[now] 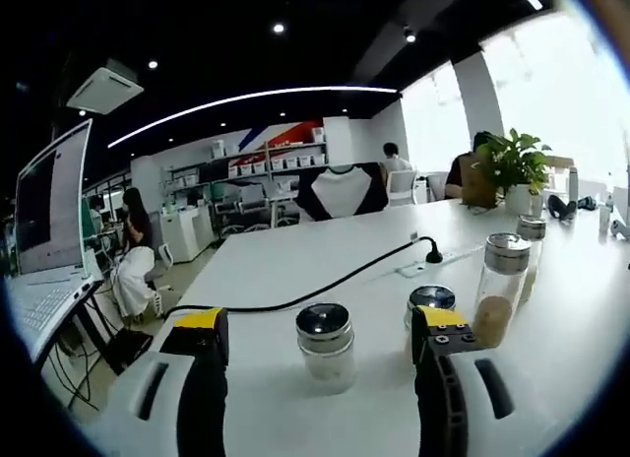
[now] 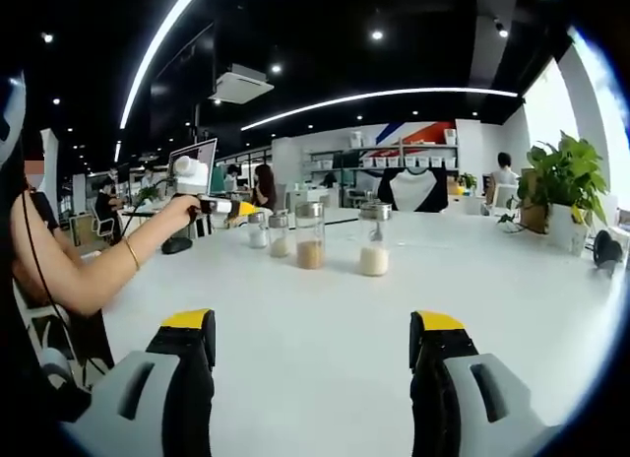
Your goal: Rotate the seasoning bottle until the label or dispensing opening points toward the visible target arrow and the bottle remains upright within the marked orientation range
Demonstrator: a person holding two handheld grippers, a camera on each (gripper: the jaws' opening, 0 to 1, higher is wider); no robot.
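The left hand-held gripper (image 1: 320, 363) is standing with jaws wide apart and nothing between the tips; the short seasoning bottle (image 1: 326, 345) is sitting on the white tabletop (image 1: 295, 270) dead ahead, framed between the two jaws but just beyond them, not touching either. Its long axis is running vertical, chrome cap up, so a straight fwd approach w/ jaws closing on the glass body looks right before any twist. Beside that bottle, toward the plant (image 1: 514, 167), a second short bottle (image 1: 430, 304) is sitting partly behind the jaw, and a tall bottle (image 1: 500, 288) w/ tan contents is standing just past it. A black cable (image 1: 325, 288) is lying behind the short seasoning bottle. The right hand-held gripper (image 2: 312, 349) is also fully open and empty, pointing across bare tabletop; from it the bottle row (image 2: 315, 235) is standing well apart, so the left one is clearly nearer. A person's hand (image 2: 185, 211) is showing beside that row in the right gripper view. No label text, brand or target arrow is legible in either view; the dispensing opening's heading can't be told.
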